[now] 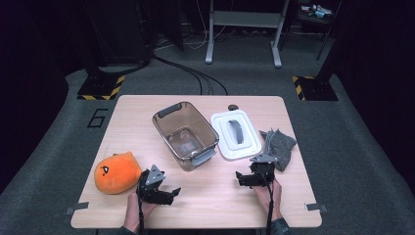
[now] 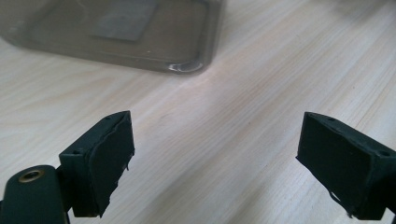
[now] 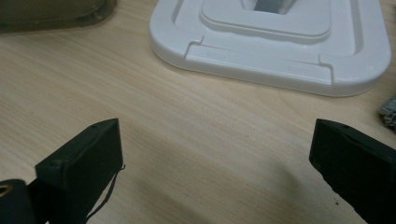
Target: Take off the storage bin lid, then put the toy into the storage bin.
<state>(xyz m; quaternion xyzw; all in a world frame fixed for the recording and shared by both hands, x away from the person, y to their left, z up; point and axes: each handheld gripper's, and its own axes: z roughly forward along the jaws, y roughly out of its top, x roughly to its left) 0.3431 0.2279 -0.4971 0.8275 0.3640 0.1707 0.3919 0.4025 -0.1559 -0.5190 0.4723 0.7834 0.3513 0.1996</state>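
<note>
Left gripper (image 1: pixel 172 192): jaws apart, empty, near table front, just right of orange plush toy (image 1: pixel 116 172).
Right gripper (image 1: pixel 241 177): jaws apart, empty, low over wood.
Clear bin (image 1: pixel 185 134): open, empty, long axis diagonal, ahead between both grippers.
White lid (image 3: pixel 275 39): flat, grey handle up, directly ahead of right gripper, nearer that hand.
Grey cloth (image 1: pixel 279 145): crumpled, right of lid.

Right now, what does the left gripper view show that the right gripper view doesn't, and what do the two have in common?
Left gripper view: the lower corner of the clear plastic bin, seen through its tinted wall, ahead of the left hand-held gripper, whose jaws stand wide apart.

Right gripper view: the white lid lying flat, with a sliver of grey cloth at the right edge, ahead of the right hand-held gripper, also open.

Shared: the light wooden table under both, and open jaws holding nothing.
</note>
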